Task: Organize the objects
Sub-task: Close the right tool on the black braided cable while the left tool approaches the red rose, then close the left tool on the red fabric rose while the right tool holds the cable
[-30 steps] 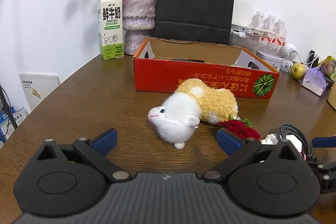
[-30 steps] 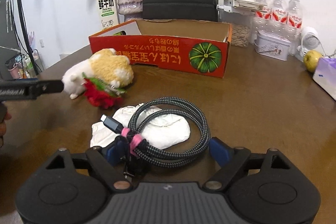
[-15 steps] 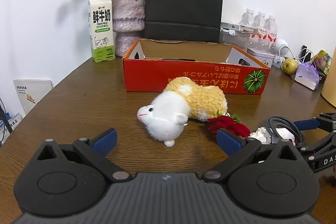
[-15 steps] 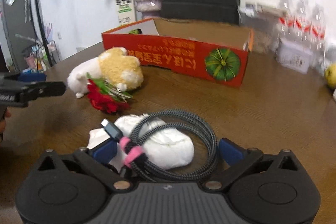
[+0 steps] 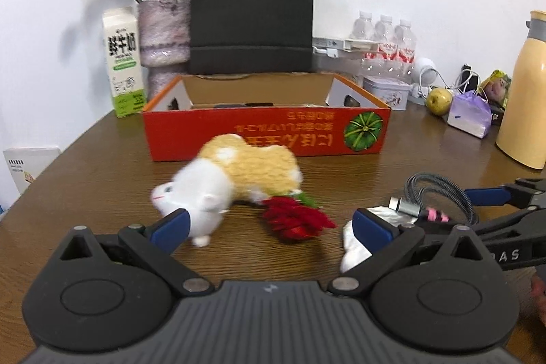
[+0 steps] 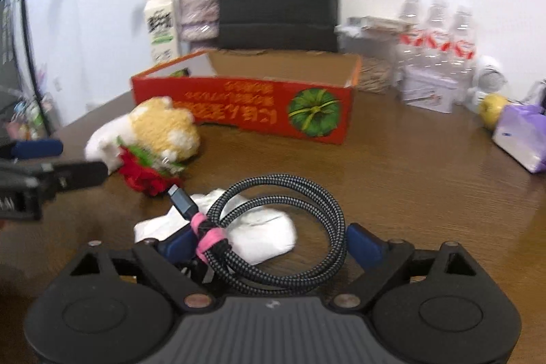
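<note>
A white and yellow plush toy (image 5: 232, 179) lies on the wooden table in front of an open red cardboard box (image 5: 266, 132). A red artificial flower (image 5: 293, 217) lies beside it. My left gripper (image 5: 269, 227) is open and empty, its left finger close to the plush. A coiled braided cable (image 6: 283, 227) with a pink tie rests on a white crumpled packet (image 6: 259, 231). My right gripper (image 6: 269, 244) is open, with the cable coil between its fingers. The cable also shows in the left wrist view (image 5: 440, 197).
A milk carton (image 5: 123, 63), a vase of dried flowers (image 5: 163, 36) and a black paper bag (image 5: 252, 16) stand behind the box. Water bottles (image 5: 385, 40), a tin (image 5: 385, 91), a pear (image 5: 438, 98), a purple pack (image 5: 469, 115) and a yellow flask (image 5: 525, 91) stand at right.
My left gripper has moved back and right, so the plush and flower sit lower and closer. My right gripper has moved forward around the cable coil. Both stay open.
</note>
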Tool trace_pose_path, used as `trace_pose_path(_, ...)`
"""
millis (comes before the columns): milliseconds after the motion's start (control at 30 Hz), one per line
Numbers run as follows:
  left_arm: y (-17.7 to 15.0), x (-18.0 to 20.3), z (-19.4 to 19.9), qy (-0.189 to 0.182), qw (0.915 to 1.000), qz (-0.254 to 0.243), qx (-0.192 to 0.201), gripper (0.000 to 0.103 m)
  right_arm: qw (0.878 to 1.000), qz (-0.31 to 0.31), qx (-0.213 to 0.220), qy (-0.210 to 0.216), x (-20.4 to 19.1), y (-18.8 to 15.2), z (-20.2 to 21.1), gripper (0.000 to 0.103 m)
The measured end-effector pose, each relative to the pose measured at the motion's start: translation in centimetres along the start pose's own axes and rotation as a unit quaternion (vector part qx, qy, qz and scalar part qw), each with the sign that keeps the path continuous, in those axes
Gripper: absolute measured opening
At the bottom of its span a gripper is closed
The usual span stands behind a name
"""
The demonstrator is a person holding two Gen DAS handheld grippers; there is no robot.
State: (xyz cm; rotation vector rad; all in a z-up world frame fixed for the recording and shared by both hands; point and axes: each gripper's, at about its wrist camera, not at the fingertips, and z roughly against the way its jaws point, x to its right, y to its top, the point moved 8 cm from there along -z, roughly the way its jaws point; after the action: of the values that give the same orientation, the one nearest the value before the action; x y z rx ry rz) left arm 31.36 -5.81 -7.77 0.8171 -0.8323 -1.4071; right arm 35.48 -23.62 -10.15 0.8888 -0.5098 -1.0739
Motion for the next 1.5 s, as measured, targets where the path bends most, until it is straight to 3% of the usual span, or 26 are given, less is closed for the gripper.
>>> trace_pose_path(233,0.7,1.5,-2.8,0.041,0.9990,0.005,-0.015,0.103,0.997,-0.053,0.017,-0.052,3.2,0.6,0.8,0.092)
trace_pose_path(533,1.1,2.1,-4.1,0.054,0.9984,0.014,-0.014,0.101,0.997,-0.050,0.021,-0.048,3.0,0.6,0.8,0.092)
trace_pose_path(1300,0.5,1.6,-4.5,0.023,0.9990,0.029,-0.024,0.097,0.998,-0.041,0.013,-0.051,2.2,0.2,0.4,0.092)
trace_pose_path(1367,0.4,1.7,-4.4,0.017,0.9992,0.026,-0.026,0.088,0.998,-0.041,0.013,-0.050,2.2,0.2,0.4,0.092)
trace_pose_path(1500,0.0,1.8,-4.4,0.000,0.9987,0.031,-0.041,0.046,0.998,-0.040,0.013,-0.049,2.1,0.2,0.4,0.092)
